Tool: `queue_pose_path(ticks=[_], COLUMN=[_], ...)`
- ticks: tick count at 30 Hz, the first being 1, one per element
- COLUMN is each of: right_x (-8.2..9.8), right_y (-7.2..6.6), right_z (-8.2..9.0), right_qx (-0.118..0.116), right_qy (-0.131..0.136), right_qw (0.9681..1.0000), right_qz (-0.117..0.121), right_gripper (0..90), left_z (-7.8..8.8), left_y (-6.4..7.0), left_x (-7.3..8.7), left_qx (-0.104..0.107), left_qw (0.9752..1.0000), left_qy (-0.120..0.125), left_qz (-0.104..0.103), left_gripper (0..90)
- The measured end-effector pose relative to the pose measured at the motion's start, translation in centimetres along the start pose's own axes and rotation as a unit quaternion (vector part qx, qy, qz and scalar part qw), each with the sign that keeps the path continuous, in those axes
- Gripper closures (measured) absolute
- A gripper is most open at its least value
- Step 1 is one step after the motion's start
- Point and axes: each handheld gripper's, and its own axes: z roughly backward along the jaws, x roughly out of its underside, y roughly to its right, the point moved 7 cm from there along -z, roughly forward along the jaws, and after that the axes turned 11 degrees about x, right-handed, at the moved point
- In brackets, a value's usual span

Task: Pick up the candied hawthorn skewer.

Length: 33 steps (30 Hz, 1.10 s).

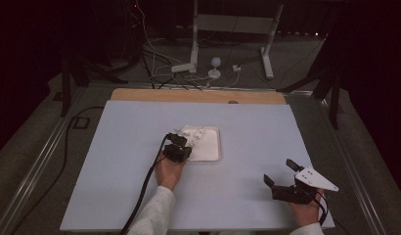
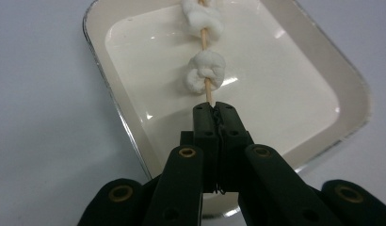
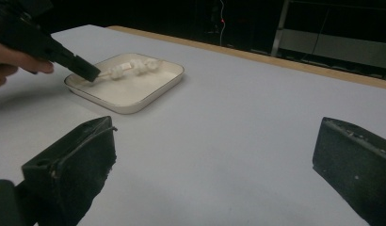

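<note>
A white tray (image 1: 215, 152) sits near the middle of the pale blue table (image 1: 115, 147). In the tray lies a thin wooden stick (image 2: 206, 42) with soft white marshmallows (image 2: 205, 70) pushed onto it.

The left gripper (image 2: 213, 107) reaches over the near edge of the tray. Its two black jaws are pressed together on the near end of the stick. In the left gripper view, the stick comes out right from between the jaw tips, and the nearest marshmallow sits just beyond them. A second marshmallow (image 2: 203, 16) is farther up the stick. In the right gripper view, the left gripper (image 3: 90, 73) comes in from the left and pinches the stick (image 3: 127, 67) at the tray's (image 3: 134, 106) edge. The stick points away across the tray. In the high view, the left gripper (image 1: 178, 142) is at the tray's left side, with a hand (image 1: 169, 171) behind it and a black cable (image 1: 144, 191) trailing back.

The right gripper (image 1: 279, 174) is well apart from the tray, near the right front corner of the table. Its jaws stand wide apart with nothing between them, just bare table.
</note>
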Motion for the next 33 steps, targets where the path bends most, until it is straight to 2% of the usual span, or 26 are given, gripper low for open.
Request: queue_pose_path(ticks=[5,9,14,20,28,33], right_x=[0.0,0.0,0.0,0.0,0.0,0.1], right_y=[-0.1,-0.1,-0.1,0.0,-0.1,0.0], right_z=[0.0,0.0,0.0,0.0,-0.1,-0.2], right_qx=[0.000,0.000,0.001,0.000,-0.002,-0.003], right_qy=[0.001,0.000,0.001,0.001,0.001,-0.002], right_qw=[1.0000,1.0000,1.0000,1.0000,1.0000,0.9999], right_qz=[0.001,0.001,0.002,-0.001,-0.005,-0.010], right_gripper=[0.0,0.0,0.0,0.0,0.0,0.0], left_z=[0.7,0.3,-0.1,0.7,2.5,3.6], left_y=[0.2,0.1,-0.1,0.0,0.0,0.0], left_x=[0.5,1.1,1.3,1.2,1.4,1.4], left_qx=[0.008,0.010,0.010,0.018,0.028,0.037], left_qw=[0.9998,0.9993,0.9993,0.9996,0.9996,0.9986], left_qy=[-0.016,-0.035,-0.035,-0.020,0.008,0.037], left_qz=[0.003,0.009,0.013,0.008,0.001,0.002], left_gripper=[89.9,89.0,89.9,90.0,90.0,90.0])
